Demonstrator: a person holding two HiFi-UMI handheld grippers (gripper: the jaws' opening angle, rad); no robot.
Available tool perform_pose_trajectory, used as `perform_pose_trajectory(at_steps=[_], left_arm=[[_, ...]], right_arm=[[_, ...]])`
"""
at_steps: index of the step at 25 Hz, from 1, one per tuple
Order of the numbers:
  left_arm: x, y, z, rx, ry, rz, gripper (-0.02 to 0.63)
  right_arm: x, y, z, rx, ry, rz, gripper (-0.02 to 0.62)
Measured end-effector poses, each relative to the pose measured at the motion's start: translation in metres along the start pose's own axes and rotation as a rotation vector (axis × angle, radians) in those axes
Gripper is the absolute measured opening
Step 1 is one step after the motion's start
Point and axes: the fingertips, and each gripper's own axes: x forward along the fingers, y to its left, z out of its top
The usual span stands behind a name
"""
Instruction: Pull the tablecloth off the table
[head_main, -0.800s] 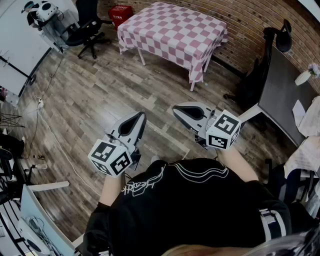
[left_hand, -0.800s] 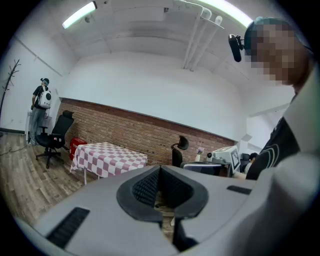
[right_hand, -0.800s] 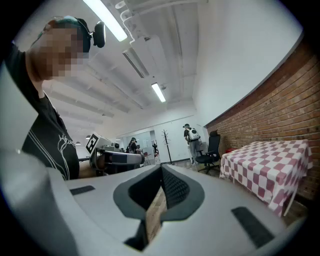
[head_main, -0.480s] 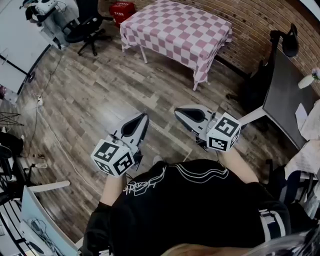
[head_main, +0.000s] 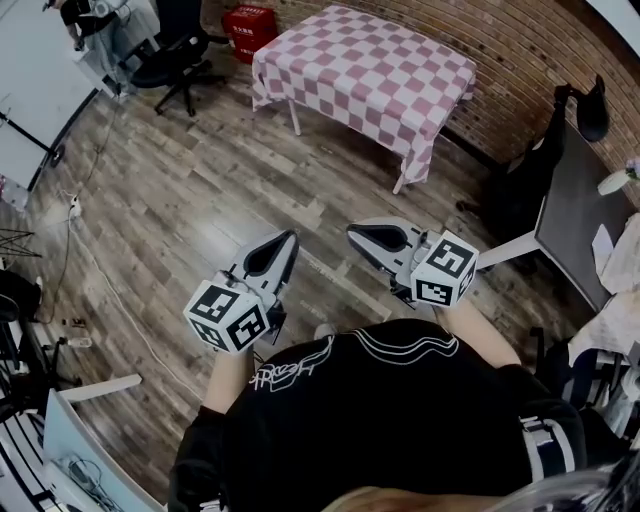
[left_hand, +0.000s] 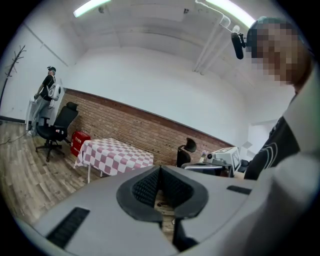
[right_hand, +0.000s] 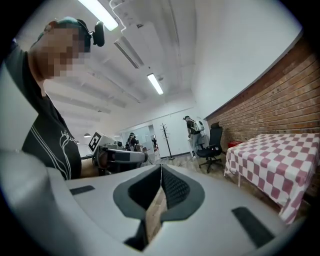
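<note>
A pink-and-white checked tablecloth covers a white-legged table by the brick wall, far ahead of me. It also shows in the left gripper view as the tablecloth and at the right of the right gripper view, tablecloth. My left gripper is held low over the wooden floor, shut and empty. My right gripper hovers beside it, also shut with nothing between its pads. Both are well short of the table.
A black office chair and a red box stand left of the table. A dark desk and a black chair are at the right. Cables run over the floor at the left.
The table has drawn closer and shifted right and down in the head view. Both grippers keep their pose in front of the body.
</note>
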Motion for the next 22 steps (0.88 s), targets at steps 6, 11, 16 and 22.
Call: perform_pose_trajectory(at_steps=[6, 11, 16, 22], left_arm=[[-0.025, 0.054, 0.017, -0.021, -0.019, -0.003, 0.005], [-0.039, 0.084, 0.020, -0.035, -0.018, -0.017, 0.005], [-0.036, 0.105, 0.020, -0.034, -0.028, -0.022, 0.006], [-0.006, 0.136, 0.034, -0.030, -0.011, -0.017, 0.006]], right_arm=[[0.057, -0.002, 0.012, 0.007, 0.018, -0.013, -0.003], [0.091, 0.003, 0.012, 0.006, 0.019, -0.011, -0.003], [0.110, -0.008, 0.013, 0.018, 0.010, -0.012, -0.003], [0.129, -0.050, 0.024, 0.059, -0.007, -0.022, -0.003]])
